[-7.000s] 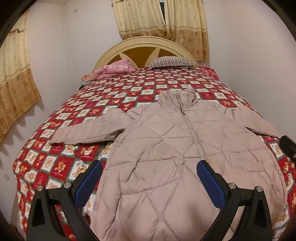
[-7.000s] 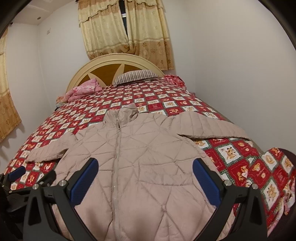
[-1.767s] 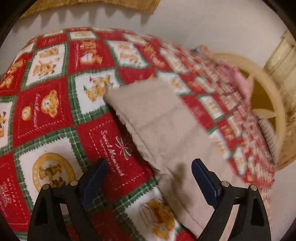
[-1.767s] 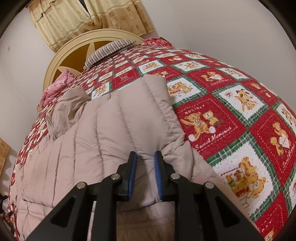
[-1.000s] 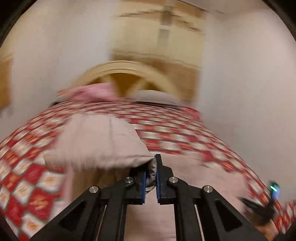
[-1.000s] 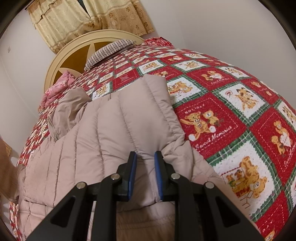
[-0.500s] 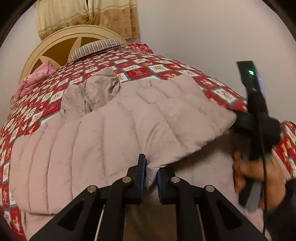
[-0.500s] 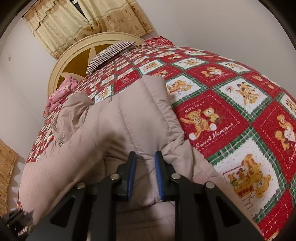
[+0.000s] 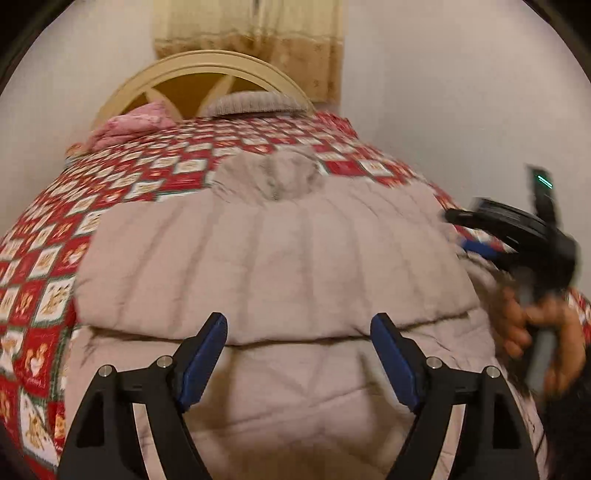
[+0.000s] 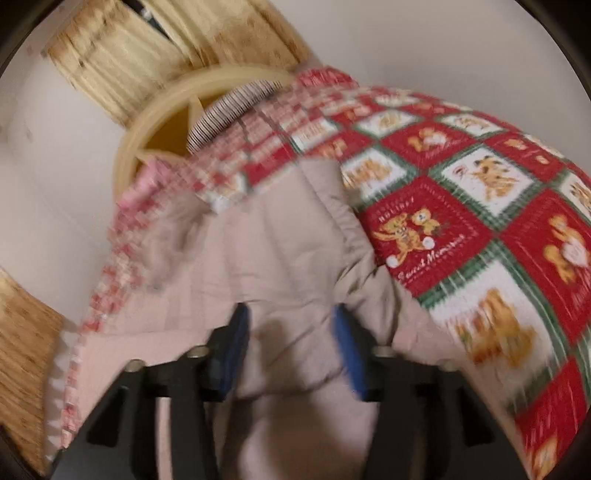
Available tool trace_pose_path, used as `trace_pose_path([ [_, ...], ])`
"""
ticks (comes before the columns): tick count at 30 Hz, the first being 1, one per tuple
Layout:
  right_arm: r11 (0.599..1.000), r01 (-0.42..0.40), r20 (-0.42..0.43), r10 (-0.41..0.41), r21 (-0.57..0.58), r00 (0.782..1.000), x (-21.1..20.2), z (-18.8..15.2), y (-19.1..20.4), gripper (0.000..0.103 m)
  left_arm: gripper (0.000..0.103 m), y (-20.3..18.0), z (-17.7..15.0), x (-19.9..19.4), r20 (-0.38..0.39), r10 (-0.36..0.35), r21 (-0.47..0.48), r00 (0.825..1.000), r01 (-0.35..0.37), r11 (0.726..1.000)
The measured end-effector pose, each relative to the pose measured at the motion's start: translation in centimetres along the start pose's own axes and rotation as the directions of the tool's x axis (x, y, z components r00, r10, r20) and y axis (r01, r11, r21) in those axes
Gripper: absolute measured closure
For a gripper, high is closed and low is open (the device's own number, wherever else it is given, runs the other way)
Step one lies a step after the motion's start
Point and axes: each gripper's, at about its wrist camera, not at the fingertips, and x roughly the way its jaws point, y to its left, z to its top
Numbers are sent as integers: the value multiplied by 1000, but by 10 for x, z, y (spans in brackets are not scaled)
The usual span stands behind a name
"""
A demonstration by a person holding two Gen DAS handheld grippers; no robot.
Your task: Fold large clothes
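A beige quilted puffer jacket point(image 9: 280, 258) lies on the bed, its sleeve folded flat across the chest with the hood at the far end. My left gripper point(image 9: 297, 347) is open and empty, just above the folded sleeve's near edge. My right gripper point(image 10: 291, 347) is open, its blue pads point(image 10: 347, 350) on either side of jacket fabric point(image 10: 280, 251) at the right sleeve; it also shows in the left wrist view point(image 9: 517, 236), held by a hand at the jacket's right side. The right wrist view is blurred.
A red, white and green teddy-bear quilt point(image 10: 480, 206) covers the bed. A cream headboard point(image 9: 207, 70), a striped pillow point(image 9: 255, 101) and a pink pillow point(image 9: 136, 122) are at the far end. Walls stand close on the right; curtains point(image 9: 258, 33) hang behind.
My left gripper has opened and let go of the sleeve, which now lies flat across the jacket. My right gripper has opened from its grip on the right sleeve and is moving.
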Motion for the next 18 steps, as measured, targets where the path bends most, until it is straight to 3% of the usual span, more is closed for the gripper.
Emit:
trace_pose_path([
  [2, 997, -77, 40, 77, 16, 996, -21, -12, 9, 7, 23, 17, -2, -1, 6, 24, -61, 1000, -24, 998],
  [4, 994, -113, 8, 113, -1, 994, -23, -22, 21, 6, 23, 34, -6, -1, -2, 39, -133, 999, -39, 990],
  [6, 994, -99, -98, 94, -51, 991, -6, -33, 36, 9, 23, 48, -13, 0, -23, 30, -186, 999, -33, 982],
  [7, 993, -44, -167, 26, -108, 986, 10, -40, 48, 20, 23, 52, -15, 0, -32, 28, -201, 999, -34, 979],
  [8, 987, 6, -180, -36, -164, 983, 16, -44, 56, 36, 23, 57, -17, -1, -39, 29, -214, 999, -37, 976],
  [9, 974, 38, -172, -78, -224, 982, 20, -48, 66, 61, 23, 63, -20, -3, -41, 31, -235, 999, -40, 971],
  [11, 956, 25, -172, -78, -293, 982, 22, -50, 86, 89, 23, 73, -20, -8, -34, 36, -266, 999, -43, 963],
  [13, 924, 72, -98, -117, -375, 988, 12, -46, 108, 91, 23, 84, -18, -13, -26, 42, -299, 999, -48, 953],
  [16, 882, 105, 29, -103, -460, 994, -8, -31, 130, 92, 23, 94, -8, -20, -5, 79, -305, 997, -77, 949],
  [18, 869, 127, 65, -109, -478, 992, -12, -21, 134, 92, 23, 100, 5, -24, 24, 116, -292, 993, -104, 951],
])
